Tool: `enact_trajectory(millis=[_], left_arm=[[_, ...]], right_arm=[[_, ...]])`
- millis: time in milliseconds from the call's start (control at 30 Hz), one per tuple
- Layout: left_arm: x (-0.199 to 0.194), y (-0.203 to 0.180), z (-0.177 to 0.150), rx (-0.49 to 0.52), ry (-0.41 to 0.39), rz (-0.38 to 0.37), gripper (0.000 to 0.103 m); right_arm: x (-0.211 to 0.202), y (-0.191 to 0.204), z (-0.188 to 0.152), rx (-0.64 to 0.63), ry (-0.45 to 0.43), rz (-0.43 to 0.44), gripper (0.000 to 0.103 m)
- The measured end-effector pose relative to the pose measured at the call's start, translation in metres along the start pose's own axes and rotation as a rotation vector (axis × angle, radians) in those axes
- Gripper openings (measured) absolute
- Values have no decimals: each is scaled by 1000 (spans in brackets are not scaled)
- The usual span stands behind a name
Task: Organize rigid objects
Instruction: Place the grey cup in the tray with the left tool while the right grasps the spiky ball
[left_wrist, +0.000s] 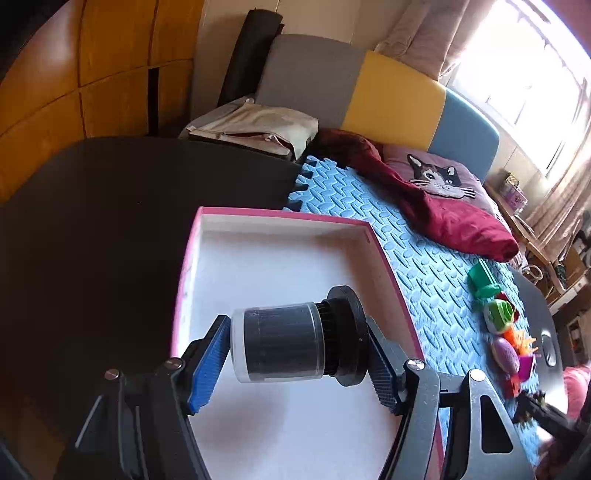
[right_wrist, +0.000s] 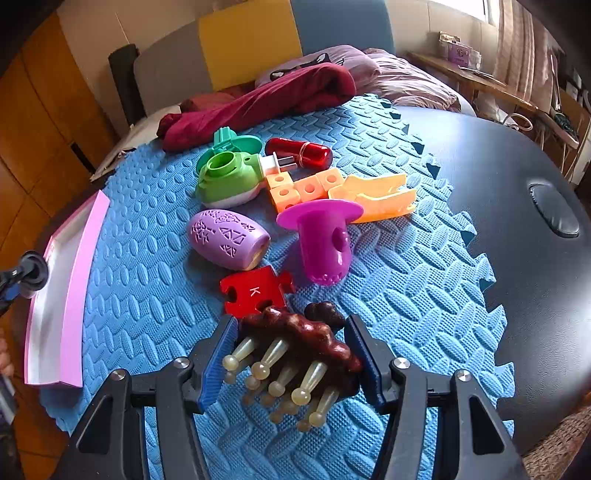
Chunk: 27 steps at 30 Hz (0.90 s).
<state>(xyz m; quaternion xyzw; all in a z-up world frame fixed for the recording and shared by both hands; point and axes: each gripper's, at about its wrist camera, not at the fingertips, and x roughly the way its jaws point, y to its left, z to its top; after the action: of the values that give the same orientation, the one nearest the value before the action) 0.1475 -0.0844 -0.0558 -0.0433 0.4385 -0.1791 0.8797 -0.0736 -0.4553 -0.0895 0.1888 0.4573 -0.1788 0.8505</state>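
Toys, a dark brown massage brush among them, lie on our blue foam mat. Our right gripper clamps the brush sideways between both pads. Our left gripper grips a black-and-clear cylinder end to end above the pink-rimmed white tray.

The mat is sky blue, embossed with a woven oval pattern; the tray under the left tongs is white inside with a pink rim; just ahead of the right tongs lies a red puzzle piece (a white K on it), beyond it a lilac egg with cut triangles, a magenta cup, orange blocks; both tongs' pads are blue.
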Motion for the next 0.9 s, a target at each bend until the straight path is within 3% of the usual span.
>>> enact_trajectory(millis=[300, 533, 667, 900], left_arm=[[47, -32, 46, 46, -9, 5, 70], [82, -42, 61, 49, 33, 31, 70], [72, -40, 56, 54, 1, 54, 84], [27, -30, 32, 29, -39, 98, 85]], right_arm=[[0, 8, -3, -44, -21, -22, 61], [-1, 14, -3, -84, -27, -44, 61], [0, 14, -3, -82, -27, -41, 61], [0, 11, -2, -61, -25, -27, 61]])
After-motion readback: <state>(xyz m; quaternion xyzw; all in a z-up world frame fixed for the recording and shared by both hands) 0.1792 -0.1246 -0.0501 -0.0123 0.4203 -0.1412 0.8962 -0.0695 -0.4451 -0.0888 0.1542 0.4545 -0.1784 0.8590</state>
